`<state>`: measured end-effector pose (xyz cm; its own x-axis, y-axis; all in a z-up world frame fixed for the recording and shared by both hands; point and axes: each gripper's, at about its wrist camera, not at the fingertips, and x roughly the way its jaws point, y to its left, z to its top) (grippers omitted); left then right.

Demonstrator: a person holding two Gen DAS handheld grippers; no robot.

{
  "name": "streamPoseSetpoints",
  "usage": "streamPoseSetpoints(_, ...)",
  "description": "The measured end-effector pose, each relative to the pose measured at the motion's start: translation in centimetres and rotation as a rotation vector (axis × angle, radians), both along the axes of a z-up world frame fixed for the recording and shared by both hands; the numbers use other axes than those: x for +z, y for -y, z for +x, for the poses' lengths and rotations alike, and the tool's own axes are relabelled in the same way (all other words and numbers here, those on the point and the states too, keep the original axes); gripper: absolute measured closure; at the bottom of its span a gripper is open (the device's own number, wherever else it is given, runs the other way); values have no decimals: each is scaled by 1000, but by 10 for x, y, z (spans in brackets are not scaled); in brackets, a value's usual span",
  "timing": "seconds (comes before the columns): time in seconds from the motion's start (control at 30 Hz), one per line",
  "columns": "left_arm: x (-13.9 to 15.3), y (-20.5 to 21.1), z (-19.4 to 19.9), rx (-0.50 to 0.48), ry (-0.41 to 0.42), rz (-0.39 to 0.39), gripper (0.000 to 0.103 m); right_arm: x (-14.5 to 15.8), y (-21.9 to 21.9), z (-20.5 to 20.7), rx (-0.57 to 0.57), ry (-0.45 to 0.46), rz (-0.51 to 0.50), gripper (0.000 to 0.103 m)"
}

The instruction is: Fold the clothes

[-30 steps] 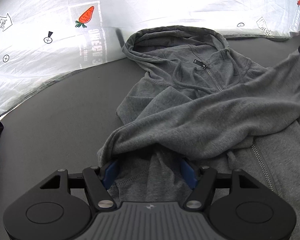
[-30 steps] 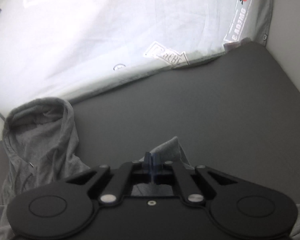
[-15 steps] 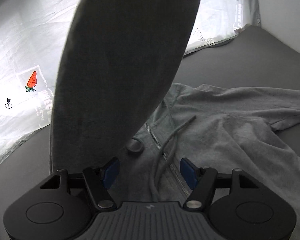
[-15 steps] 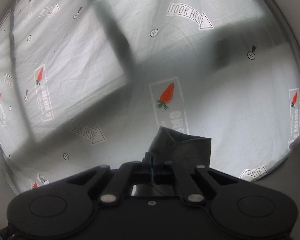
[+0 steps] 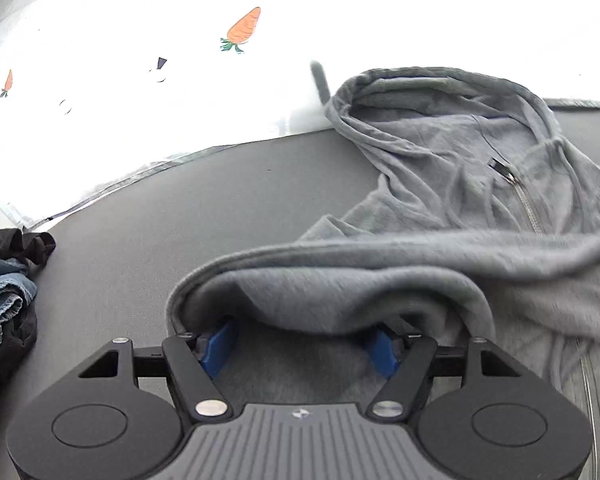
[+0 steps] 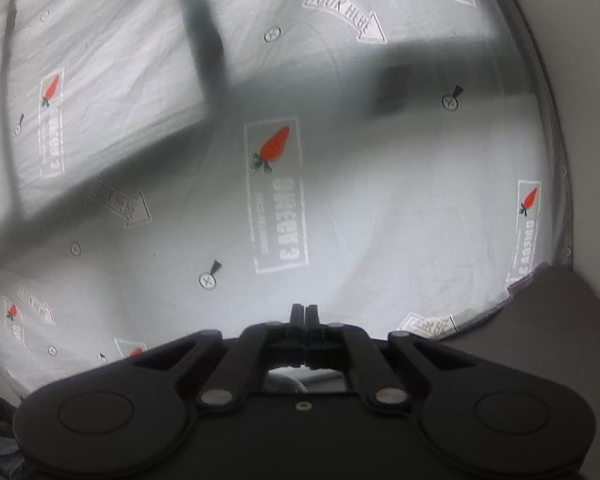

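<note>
Grey zip hoodie (image 5: 480, 200) spread on dark tabletop (image 5: 180, 220), sleeve draped over wide-open left tongs (image 5: 300, 344), nothing pinched. Right tongs (image 6: 305, 314) closed tight, empty, facing carrot-print backdrop (image 6: 300, 160). Clothes pile (image 5: 4, 288) at left edge.

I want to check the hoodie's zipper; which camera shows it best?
The left wrist view: the grey hoodie lies spread on the table, its zipper visible below the hood. The right wrist view shows only the printed backdrop.
</note>
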<state>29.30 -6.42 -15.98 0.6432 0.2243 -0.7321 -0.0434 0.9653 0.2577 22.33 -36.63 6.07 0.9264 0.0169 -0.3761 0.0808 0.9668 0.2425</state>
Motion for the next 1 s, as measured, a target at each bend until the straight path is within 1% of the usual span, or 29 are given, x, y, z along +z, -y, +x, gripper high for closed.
streamPoseSetpoints(0.1, 1, 0, -21, -53, -16, -25, 30, -55, 6, 22, -6, -232, 82, 91)
streamPoseSetpoints(0.2, 3, -2, -42, -98, -32, -60, 29, -110, 11, 42, -14, -388, 216, 78)
streamPoseSetpoints(0.23, 7, -8, -45, -95, -36, -90, 29, -124, 9, 50, -14, -420, 221, 66)
streamPoseSetpoints(0.27, 12, -14, -49, -91, -41, -126, 26, -136, 5, 61, -15, -449, 186, 57)
streamPoseSetpoints(0.33, 22, -29, -56, -73, -47, -204, 24, -154, -6, 81, -12, -475, 81, 54)
streamPoseSetpoints(0.37, 26, -37, -59, -56, -46, -228, 24, -162, -12, 93, 0, -486, 22, 49)
streamPoseSetpoints(0.4, 28, -43, -62, -38, -46, -242, 24, -168, -17, 104, 12, -497, -21, 46)
streamPoseSetpoints(0.43, 30, -49, -64, -18, -45, -251, 24, -174, -20, 115, 11, -512, -50, 39)
streamPoseSetpoints(0.47, 30, -53, -65, 3, -46, -249, 24, -181, -22, 127, 6, -527, -76, 34)
streamPoseSetpoints(0.53, 29, -63, -67, 42, -50, -241, 23, -189, -21, 143, -26, -568, -57, 33)
streamPoseSetpoints(0.57, 28, -68, -67, 60, -54, -241, 23, -193, -21, 150, -23, -594, -35, 33)
streamPoseSetpoints(0.6, 27, -72, -67, 78, -57, -242, 23, -197, -20, 156, -12, -623, -10, 36)
streamPoseSetpoints(0.67, 26, -79, -67, 106, -58, -244, 23, -200, -20, 163, 3, -668, 24, 87)
streamPoseSetpoints(0.73, 27, -83, -67, 124, -47, -235, 23, -186, -21, 158, 6, -627, 42, 94)
streamPoseSetpoints(0.77, 29, -86, -68, 133, -37, -230, 23, -173, -22, 154, 23, -585, 54, 95)
streamPoseSetpoints(0.83, 33, -91, -67, 150, -18, -226, 23, -135, -27, 147, 88, -459, 59, 95)
streamPoseSetpoints(0.9, 38, -95, -66, 163, 4, -218, 23, -77, -30, 130, 198, -233, 77, 95)
streamPoseSetpoints(0.97, 44, -99, -64, 173, 28, -205, 23, -27, -22, 106, 302, -14, 106, 95)
streamPoseSetpoints(1.0, 48, -100, -64, 176, 44, -195, 23, -7, -15, 92, 346, 81, 108, 95)
